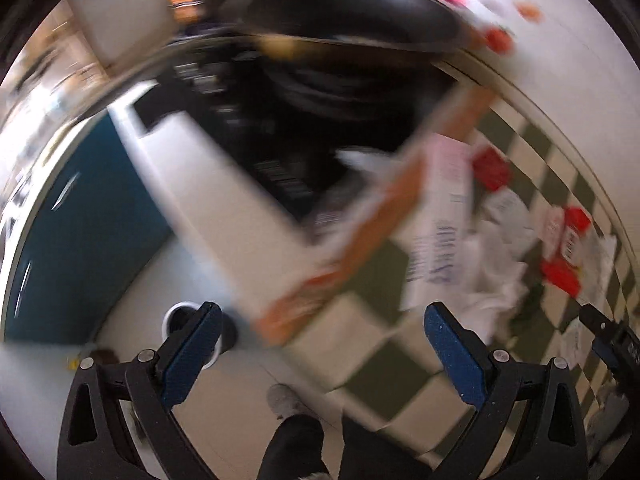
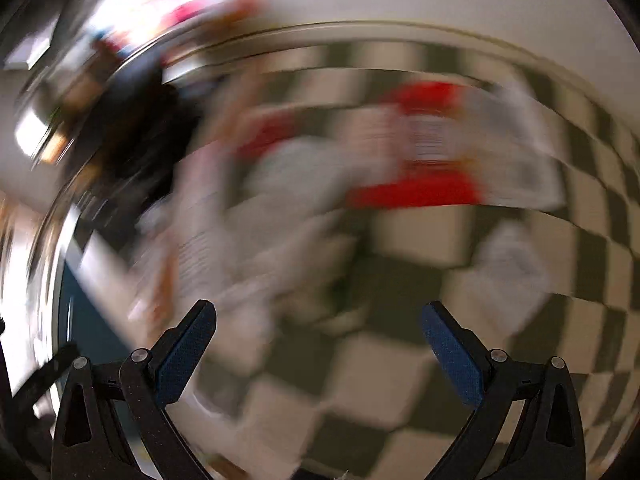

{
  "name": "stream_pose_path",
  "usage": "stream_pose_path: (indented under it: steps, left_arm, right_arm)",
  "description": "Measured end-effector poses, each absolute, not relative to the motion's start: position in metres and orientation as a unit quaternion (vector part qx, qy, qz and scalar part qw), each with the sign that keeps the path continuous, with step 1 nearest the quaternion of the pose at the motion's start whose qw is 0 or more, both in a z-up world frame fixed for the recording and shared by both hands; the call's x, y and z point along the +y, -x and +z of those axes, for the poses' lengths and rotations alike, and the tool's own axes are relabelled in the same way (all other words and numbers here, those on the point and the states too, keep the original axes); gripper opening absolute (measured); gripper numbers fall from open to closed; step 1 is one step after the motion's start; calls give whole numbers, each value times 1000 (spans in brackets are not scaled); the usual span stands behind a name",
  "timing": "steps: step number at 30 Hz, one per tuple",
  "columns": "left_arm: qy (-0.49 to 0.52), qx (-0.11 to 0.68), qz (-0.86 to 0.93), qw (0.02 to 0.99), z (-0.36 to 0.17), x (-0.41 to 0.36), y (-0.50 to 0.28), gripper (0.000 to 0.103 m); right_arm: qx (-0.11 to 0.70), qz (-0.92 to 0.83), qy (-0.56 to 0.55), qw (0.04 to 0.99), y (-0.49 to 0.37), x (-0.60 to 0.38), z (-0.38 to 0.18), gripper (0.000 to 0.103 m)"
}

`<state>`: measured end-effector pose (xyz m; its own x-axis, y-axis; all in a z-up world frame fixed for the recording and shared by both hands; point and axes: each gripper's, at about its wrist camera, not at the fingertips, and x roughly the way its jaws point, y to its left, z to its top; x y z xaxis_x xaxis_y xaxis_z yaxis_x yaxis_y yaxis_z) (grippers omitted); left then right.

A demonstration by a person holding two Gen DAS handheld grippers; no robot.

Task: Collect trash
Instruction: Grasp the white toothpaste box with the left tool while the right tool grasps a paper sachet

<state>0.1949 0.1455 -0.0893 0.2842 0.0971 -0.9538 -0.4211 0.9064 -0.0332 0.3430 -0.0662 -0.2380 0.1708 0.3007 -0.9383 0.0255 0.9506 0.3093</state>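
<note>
Both views are blurred by motion. A white and orange carton (image 1: 304,240) lies at the edge of a green-and-white checked cloth (image 1: 376,360), beyond my open left gripper (image 1: 320,340), which holds nothing. To its right sits a heap of trash: a printed white paper (image 1: 440,232), crumpled white tissue (image 1: 500,272) and red-and-white wrappers (image 1: 564,240). In the right wrist view the same red-and-white wrappers (image 2: 424,160) and crumpled white paper (image 2: 304,184) smear across the checked cloth (image 2: 400,360), ahead of my open, empty right gripper (image 2: 318,344).
A black pan-like vessel (image 1: 344,12) and dark clutter (image 1: 280,128) lie beyond the carton. A teal panel (image 1: 80,240) and pale floor are at left, with a person's dark trouser leg and shoe (image 1: 288,432) below. The other gripper's tip (image 1: 608,336) shows at right.
</note>
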Motion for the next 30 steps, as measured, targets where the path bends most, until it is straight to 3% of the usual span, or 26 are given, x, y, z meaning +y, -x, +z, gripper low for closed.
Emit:
stream_pose_path:
  steps: [9,11,13,14,17,19,20,21,23,30]
  left_arm:
    - [93,647,104,750,-146,90,-317,102]
    - [87,662,103,737,-156,89,-329,92]
    - [83,675,105,726,-165,90,-336,55]
    - [83,679,102,722,-167,90,-337,43]
    - [64,680,107,723,-162,88,-330,42]
    - [53,675,106,728,-156,86,-322,42]
    - [48,673,107,730,-152,84,-317,42]
    - [42,668,109,734,-149,81,-315,42]
    - [42,659,110,743,-137,79,-305,42]
    - [55,621,121,772,-80,82,-272,42]
  right_arm:
    - [699,7,-113,706,-380,-167,-316,103]
    - [707,10,-109,699,-378,-165,-327,103]
    - [709,10,-105,697,-376,-162,-333,103]
    - [709,9,-106,697,-373,-162,-335,102]
    - [690,-4,-89,718,-367,-159,-332,93]
    - [672,-19,-74,736,-359,-157,-327,82]
    - [665,-23,-68,744,-356,-156,-324,64]
    - [655,-24,-67,753,-353,-158,-320,38]
    - [655,-12,-94,750,-349,-164,-318,0]
    - [618,4,-148,772,-344,-185,-287,0]
